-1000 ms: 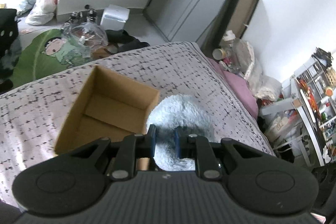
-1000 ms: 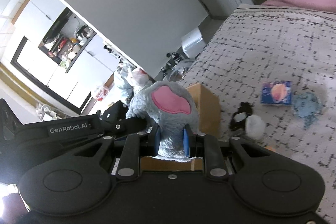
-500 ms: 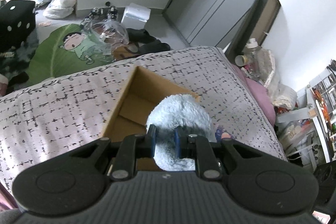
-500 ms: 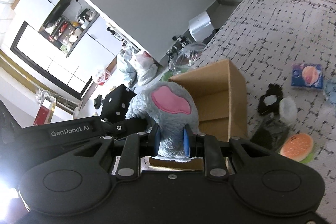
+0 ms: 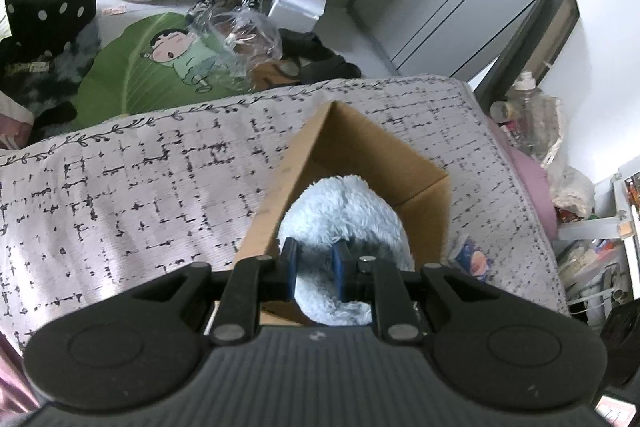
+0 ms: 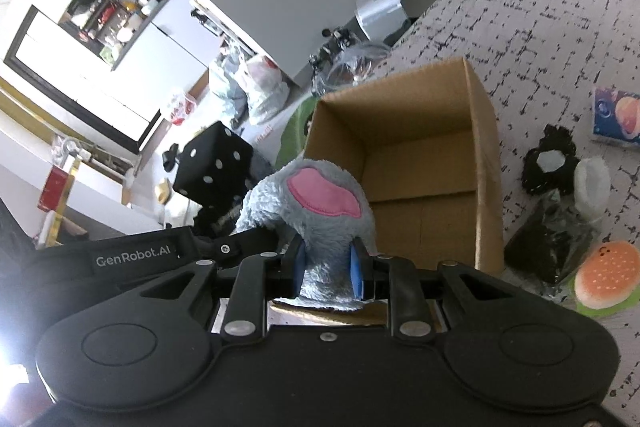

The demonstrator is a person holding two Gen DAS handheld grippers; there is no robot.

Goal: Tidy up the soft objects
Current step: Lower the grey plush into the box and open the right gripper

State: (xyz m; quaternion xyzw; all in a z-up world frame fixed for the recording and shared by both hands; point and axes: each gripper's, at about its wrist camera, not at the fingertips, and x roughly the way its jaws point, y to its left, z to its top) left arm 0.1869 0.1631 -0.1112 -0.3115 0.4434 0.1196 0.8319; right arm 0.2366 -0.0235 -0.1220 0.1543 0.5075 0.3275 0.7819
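Note:
A fluffy grey-blue plush toy (image 5: 344,211) with a pink-lined ear (image 6: 320,195) hangs over the open cardboard box (image 5: 304,155), partly inside its near end. My left gripper (image 5: 315,259) is shut on the toy's furry body. In the right wrist view my right gripper (image 6: 327,263) has the fur below the ear between its blue pads; its jaws are opening, but the pads still touch the fur. The box (image 6: 424,167) shows a bare brown floor beyond the toy. Black housing of the left tool (image 6: 136,259) lies just left of the toy.
The box stands on a patterned bedspread (image 5: 120,187). Right of it lie a burger plush (image 6: 604,279), a dark bag (image 6: 548,247), a black fuzzy item (image 6: 550,167) and a blue packet (image 6: 616,119). Beyond the bed's edge are a green leaf mat (image 5: 160,67) and a black dice stool (image 5: 52,7).
Both grippers have carried the plush toy toward the box and down. The toy was beside the box's near corner; it now hangs over its opening.

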